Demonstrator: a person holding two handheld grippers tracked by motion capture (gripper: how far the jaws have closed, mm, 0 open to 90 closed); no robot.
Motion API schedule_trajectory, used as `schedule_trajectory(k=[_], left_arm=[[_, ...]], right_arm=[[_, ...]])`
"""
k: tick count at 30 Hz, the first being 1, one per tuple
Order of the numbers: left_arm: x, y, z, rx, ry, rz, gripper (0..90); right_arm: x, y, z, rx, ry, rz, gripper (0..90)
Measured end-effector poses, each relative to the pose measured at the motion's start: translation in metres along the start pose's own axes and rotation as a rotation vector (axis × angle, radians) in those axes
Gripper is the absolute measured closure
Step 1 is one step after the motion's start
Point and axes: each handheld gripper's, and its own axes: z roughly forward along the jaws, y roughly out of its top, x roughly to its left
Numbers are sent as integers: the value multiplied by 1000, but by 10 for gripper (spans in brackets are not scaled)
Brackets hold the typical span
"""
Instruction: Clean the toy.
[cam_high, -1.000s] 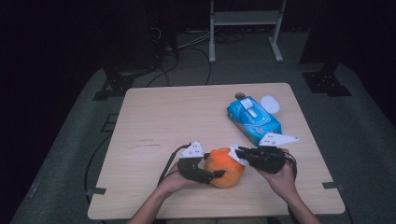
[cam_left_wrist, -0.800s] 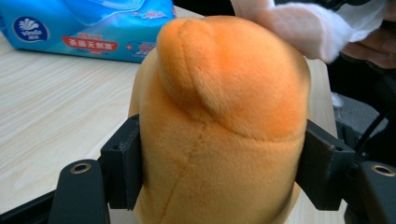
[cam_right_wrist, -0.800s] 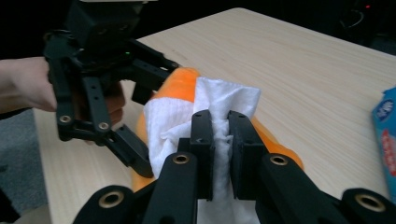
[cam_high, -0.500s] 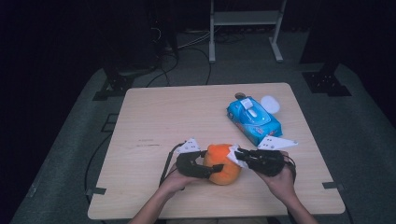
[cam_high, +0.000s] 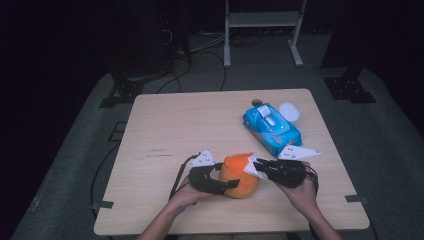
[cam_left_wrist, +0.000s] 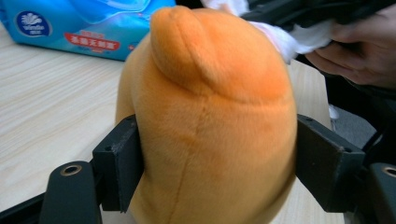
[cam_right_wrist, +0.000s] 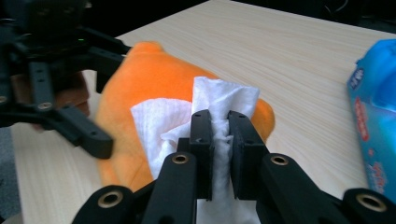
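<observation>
Now the left hand-held gripper (cam_left_wrist: 212, 163) looser around the orange plush (cam_left_wrist: 210, 121), jaws just opening; right hand-held gripper (cam_right_wrist: 219, 140) pinching tissue (cam_right_wrist: 219, 105).

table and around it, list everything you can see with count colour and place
plush toy: 1, orange, near edge of the table, between the two grippers
wipe: 1, white, lying against the plush toy, pinched in the right gripper
wipes pack: 1, blue, right half of the table
round lid: 1, white, just behind the wipes pack
table: 1, light wood, centre
metal stand: 1, pale grey, on the floor behind the table
left gripper: 1, black, jaws on either side of the plush toy, just been opening
right gripper: 1, black, jaws closed on the wipe
hands: 2, at the near edge
</observation>
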Motion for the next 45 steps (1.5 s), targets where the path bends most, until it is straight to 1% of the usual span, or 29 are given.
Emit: schedule_trajectory(k=[1, 3, 6, 8, 10, 12, 13, 15, 16, 19, 20, 21, 23, 24, 25, 26, 27, 28, 29, 31, 34, 36, 37, 38, 39, 40, 41, 43, 45], left_arm=[[-1, 0, 0, 3, 3, 8, 242], [-1, 0, 0, 4, 9, 4, 246], [-2, -1, 0, 3, 20, 5, 256], [-3, -1, 1, -2, 28, 1, 257], [-3, -1, 1, 2, 30, 6, 263], [-1, -2, -1, -2, 26, 6, 275], [-1, -2, -2, -2, 25, 8, 281], [-2, -3, -2, -2, 23, 13, 284], [-3, -3, -1, -3, 23, 23, 284], [-8, -3, 0, 4, 2, 63, 279], [-10, -3, 0, 10, -6, 75, 271], [-10, -3, 0, 12, -16, 82, 253], [-10, -1, 0, 19, -12, 82, 203], [-8, 1, 0, 18, 0, 71, 169], [-8, 1, 0, 18, 0, 71, 114], [-5, 0, 2, 14, 1, 39, 102], [-6, -1, 3, 17, -11, 43, 108], [-7, -1, 3, 15, -9, 56, 152], [-10, 0, 2, 7, 7, 83, 214], [-13, 5, -1, -22, 32, 114, 319], [-20, 12, -3, -62, 115, 185, 337], [-21, 9, 0, -53, 152, 198, 334], [-22, 6, 3, -36, 162, 206, 333], [-22, 3, 7, -2, 163, 221, 330], [-24, 0, 9, -5, 153, 232, 329], [-26, 0, 10, -2, 160, 241, 330], [-28, 0, 10, 0, 162, 245, 329], [-29, -2, 9, 3, 159, 256, 329], [-30, -4, 9, 1, 152, 263, 330]], right_arm=[[-2, 0, 0, 2, -4, 9, 801], [-1, 0, -1, 0, 2, 19, 803], [11, 4, -2, -11, 8, -13, 804], [22, 7, -2, -27, 47, -38, 804], [35, 10, 2, -24, 69, -83, 803], [41, 12, 4, -15, 61, -120, 804], [39, 12, 3, -18, 59, -120, 803], [31, 11, 1, -26, 52, -88, 803], [25, 9, 0, -30, 32, -75, 802], [3, 4, -4, -26, -19, -4, 801], [-3, 2, -5, -20, -20, 19, 801], [-7, 1, -5, -16, -7, 40, 801], [-7, -1, -4, -6, -1, 39, 801], [-5, -1, -4, -1, 2, 28, 801], [-5, -1, -4, -1, 2, 28, 801], [-1, 0, -4, -4, 17, 18, 802], [0, 1, -4, -3, 19, 16, 802], [2, 2, -4, -2, 17, 7, 802], [4, 4, -4, -1, 14, 0, 803], [6, 8, -6, -18, 18, -1, 804], [11, 15, -12, -69, 34, -4, 805], [19, 19, -11, -81, 56, -21, 805], [24, 20, -9, -77, 76, -38, 804], [30, 19, -6, -63, 95, -52, 804], [36, 19, -2, -45, 103, -77, 803], [41, 18, 1, -33, 91, -111, 803], [43, 18, 2, -27, 76, -129, 802], [37, 18, -1, -36, 73, -101, 802], [26, 17, -4, -39, 27, -82, 802]])
